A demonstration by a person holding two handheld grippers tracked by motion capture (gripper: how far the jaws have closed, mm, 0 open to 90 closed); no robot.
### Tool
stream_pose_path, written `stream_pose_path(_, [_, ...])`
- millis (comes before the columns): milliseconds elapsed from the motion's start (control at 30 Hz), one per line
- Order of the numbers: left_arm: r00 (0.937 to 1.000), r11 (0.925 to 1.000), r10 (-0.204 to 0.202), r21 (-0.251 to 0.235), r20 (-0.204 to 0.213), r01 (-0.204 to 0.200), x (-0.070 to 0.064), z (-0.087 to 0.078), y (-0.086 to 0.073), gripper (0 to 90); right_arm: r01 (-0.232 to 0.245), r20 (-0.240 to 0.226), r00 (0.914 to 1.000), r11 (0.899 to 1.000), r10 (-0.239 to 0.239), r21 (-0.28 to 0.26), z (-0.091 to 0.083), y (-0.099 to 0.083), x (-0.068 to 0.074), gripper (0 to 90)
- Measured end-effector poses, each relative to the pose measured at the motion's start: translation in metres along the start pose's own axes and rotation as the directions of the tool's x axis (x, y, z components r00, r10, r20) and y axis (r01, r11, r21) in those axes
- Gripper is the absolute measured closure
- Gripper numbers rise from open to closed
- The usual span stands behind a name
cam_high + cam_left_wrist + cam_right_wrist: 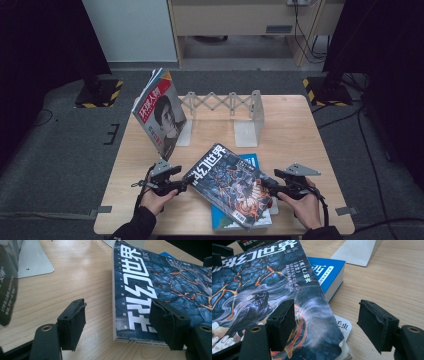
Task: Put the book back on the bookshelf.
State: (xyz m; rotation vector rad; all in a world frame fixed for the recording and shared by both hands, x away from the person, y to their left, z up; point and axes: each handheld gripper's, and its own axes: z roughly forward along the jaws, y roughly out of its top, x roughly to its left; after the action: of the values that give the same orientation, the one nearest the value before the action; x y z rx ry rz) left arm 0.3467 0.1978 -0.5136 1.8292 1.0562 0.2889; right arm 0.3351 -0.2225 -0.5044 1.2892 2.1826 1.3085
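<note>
Both sets of tongs, left (186, 182) and right (266, 186), stand spread at opposite edges of the dark magazine (230, 184), which lies askew on a blue book (250, 161) near the tabletop's (295, 130) front edge. Gripped unevenly, the floppy cover (glossy, by its look) may sag or slide off.

- The dark magazine (232, 185) hides most of the blue book (250, 162) beneath it.
- At six o'clock in the high view, both forearms are cut off by the picture's edge.
</note>
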Motion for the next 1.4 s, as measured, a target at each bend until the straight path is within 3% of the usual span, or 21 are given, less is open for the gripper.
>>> stream_pose_path(200, [0.9987,0.9998,-0.017,0.006,0.048,0.017,-0.001,0.007,-0.001,27.7,-0.002,-0.016,0.9999,1.0,0.001,-0.006,0.003,-0.001,0.002,29.2])
stream_pose_path(500, [0.9911,0.9972,-0.074,0.019,0.111,0.072,-0.001,0.017,-0.001,26.5,-0.019,-0.029,0.9994,1.0,0.019,-0.009,0.006,-0.001,0.004,28.1])
stream_pose_path(667, [0.9872,0.9974,-0.072,0.013,0.142,0.071,-0.006,0.022,-0.001,26.6,-0.031,-0.033,0.999,0.999,0.031,-0.009,0.007,-0.002,0.004,27.9])
stream_pose_path(900, [0.9884,0.9971,-0.076,0.012,0.132,0.075,-0.006,0.017,0.002,30.0,-0.043,-0.037,0.9984,0.999,0.043,-0.016,0.007,-0.004,0.002,27.2])
stream_pose_path(933, [0.9875,0.9963,-0.086,0.017,0.132,0.084,-0.005,0.014,0.003,34.4,-0.044,-0.038,0.9983,0.999,0.044,-0.017,0.007,-0.004,0.002,27.2])
stream_pose_path(967, [0.9826,0.9931,-0.116,0.028,0.145,0.113,-0.004,0.011,0.005,37.0,-0.04,-0.039,0.9985,0.999,0.039,-0.018,0.007,-0.004,0.002,27.2])
stream_pose_path(1000, [0.9826,0.9931,-0.116,0.028,0.145,0.113,-0.004,0.011,0.005,37.7,-0.04,-0.039,0.9985,0.999,0.039,-0.018,0.007,-0.004,0.002,27.2])
stream_pose_path(1033, [0.9782,0.9903,-0.139,0.03,0.155,0.136,-0.003,0.008,0.005,39.3,-0.042,-0.043,0.9982,0.999,0.041,-0.021,0.008,-0.005,0.002,27.1])
stream_pose_path(1267, [0.9845,0.9939,-0.107,0.04,0.139,0.103,-0.006,0.006,0.004,41.9,-0.041,-0.041,0.9984,0.999,0.04,-0.027,0.009,-0.005,0.003,27.2])
stream_pose_path(1400, [0.9857,0.996,-0.083,0.044,0.147,0.077,-0.008,0.009,-0.001,34.3,-0.035,-0.038,0.9987,0.999,0.034,-0.031,0.008,-0.005,0.004,27.1])
